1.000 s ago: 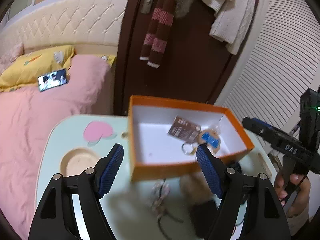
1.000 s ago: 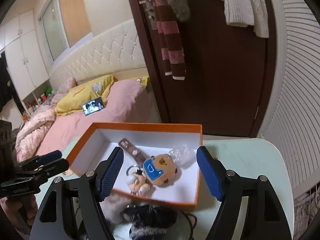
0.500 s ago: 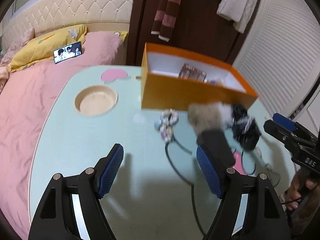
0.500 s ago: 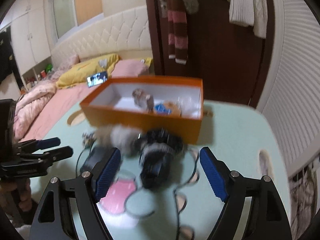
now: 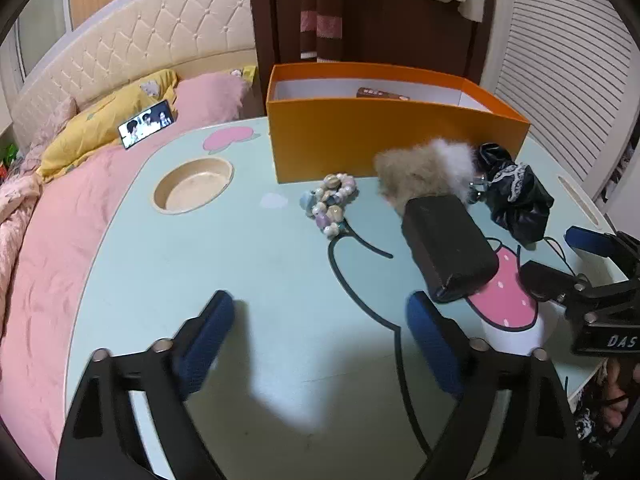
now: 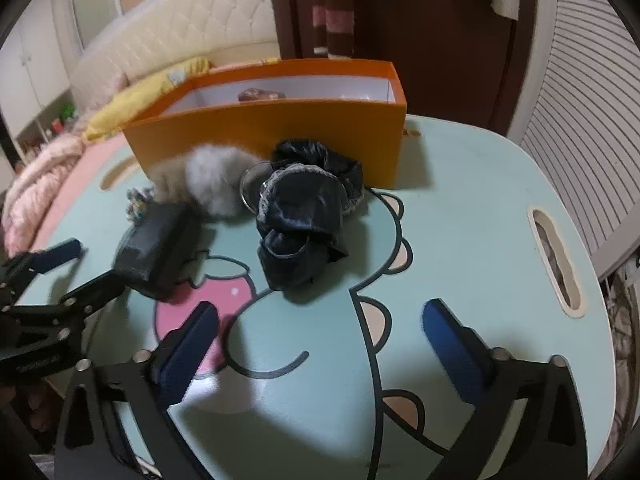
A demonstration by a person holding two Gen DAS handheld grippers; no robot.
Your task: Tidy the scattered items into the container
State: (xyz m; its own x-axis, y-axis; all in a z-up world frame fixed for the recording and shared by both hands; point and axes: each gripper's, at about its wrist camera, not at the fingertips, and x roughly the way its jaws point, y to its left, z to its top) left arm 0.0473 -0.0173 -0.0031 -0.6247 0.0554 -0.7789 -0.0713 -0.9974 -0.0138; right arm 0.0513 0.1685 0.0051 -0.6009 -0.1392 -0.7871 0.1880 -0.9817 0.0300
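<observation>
My left gripper (image 5: 320,332) and right gripper (image 6: 320,336) have just spread wide, nothing between their jaws, ready to pick. The black pouch (image 6: 308,216), dark case (image 5: 448,244), fluffy ball (image 5: 424,168) and beads (image 5: 330,202) lie near the orange box (image 5: 392,140), on the table (image 5: 224,264).

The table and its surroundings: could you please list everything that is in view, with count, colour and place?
box: one, orange outside, white inside, far side of table; brown item showing inside
fluffy pompom: one, beige-white, against box front
dark pouch: one, black, in front of pompom
satin scrunchie: one, black with lace trim, right of pompom
bead bracelet: one, pastel, left of pompom
table: one, mint green with cartoon print
bed: one, pink cover, left of table
phone: one, screen lit, on bed
pillow: one, yellow, on bed
left tongs: open, empty, over table
right tongs: open, empty, over table
</observation>
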